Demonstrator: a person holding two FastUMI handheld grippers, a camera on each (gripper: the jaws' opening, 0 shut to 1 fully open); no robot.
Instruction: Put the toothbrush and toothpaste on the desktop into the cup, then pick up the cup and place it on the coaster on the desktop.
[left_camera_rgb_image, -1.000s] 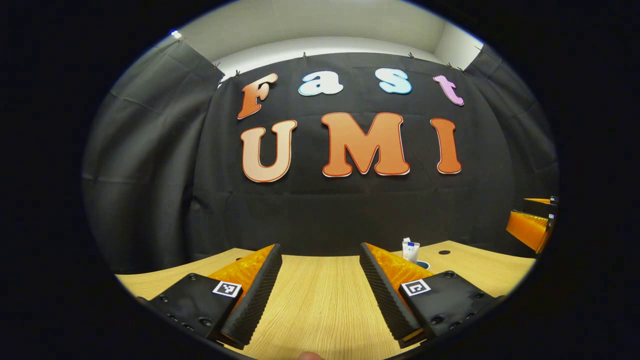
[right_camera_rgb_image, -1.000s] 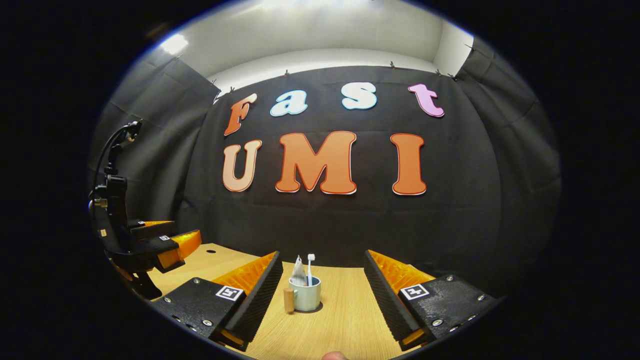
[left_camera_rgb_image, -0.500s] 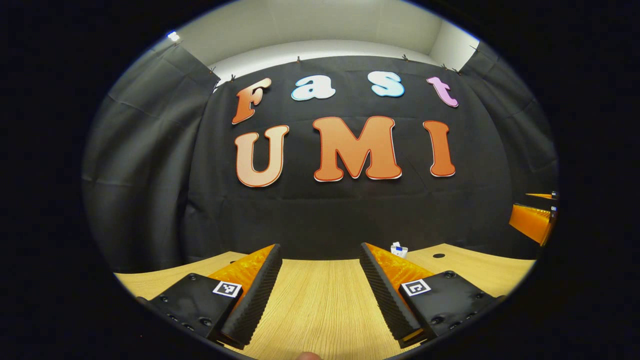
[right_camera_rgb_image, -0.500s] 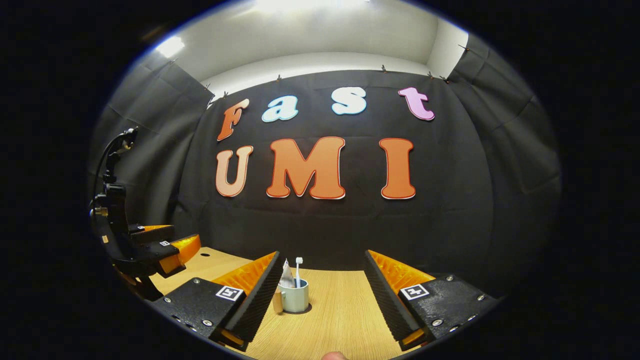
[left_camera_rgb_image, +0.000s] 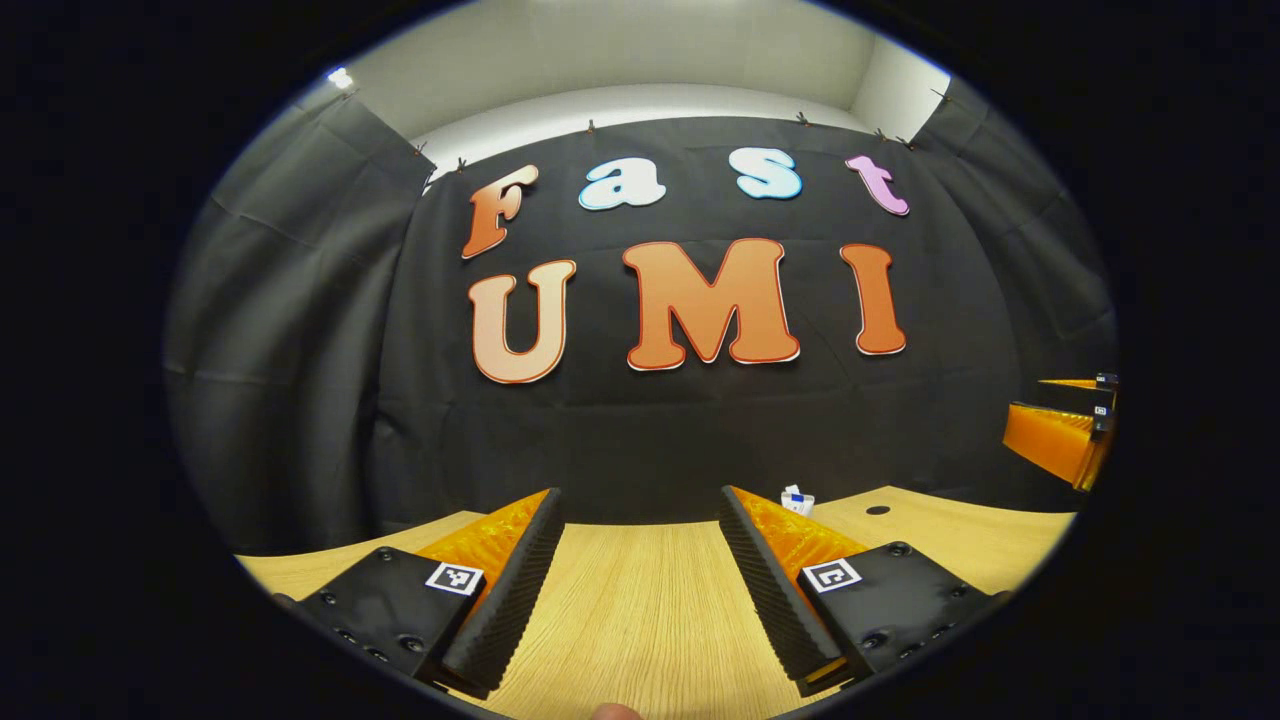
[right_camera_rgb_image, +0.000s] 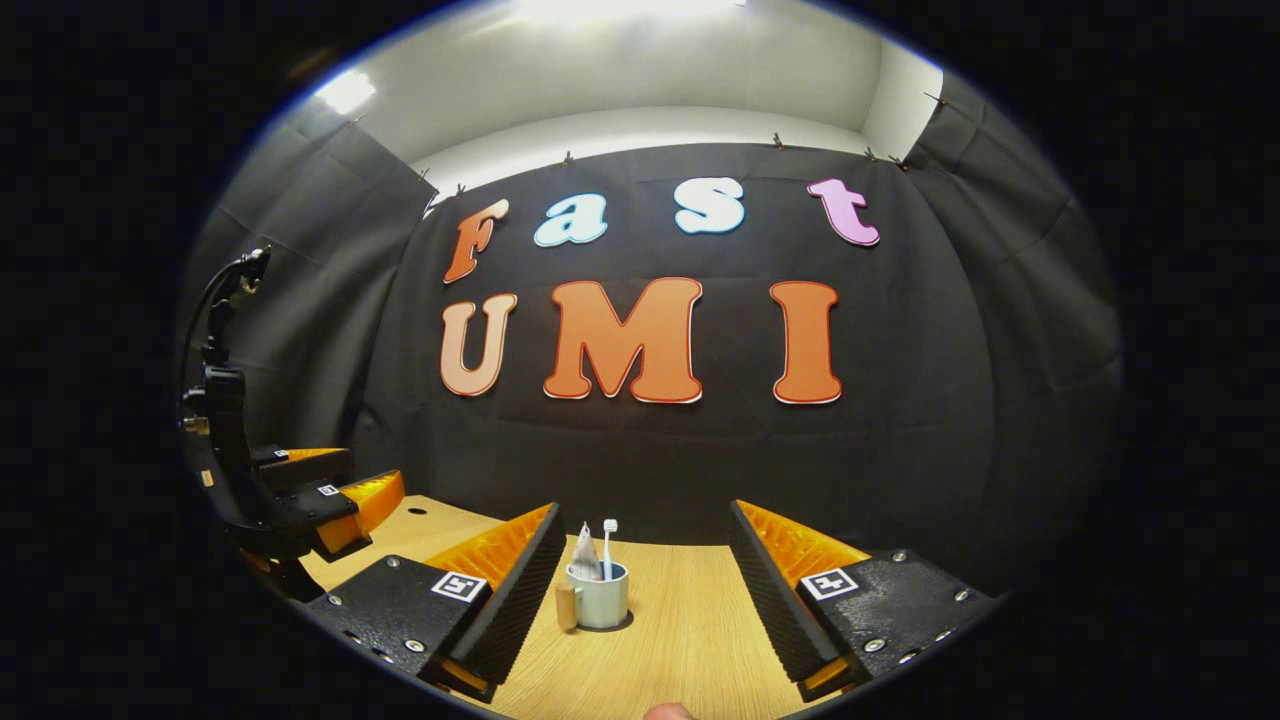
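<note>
In the right gripper view a pale green cup with a wooden handle stands on the wooden desktop. A dark coaster edge shows under the cup. A white toothbrush and a toothpaste tube stick up out of it. My right gripper is open, and the cup stands a little beyond its left finger. The left gripper hangs at the far left, above the desk. In the left gripper view my left gripper is open over bare wood, and the toothpaste tube's top peeks over its right finger.
The black cloth wall closes off the back of the desk. A small dark hole sits in the desktop at the right in the left gripper view. The other gripper shows at that view's right edge.
The left gripper has tilted, so the cup dropped behind its right finger and just the tube's top remains. In the right gripper view the cup drifted left, then back toward the middle.
</note>
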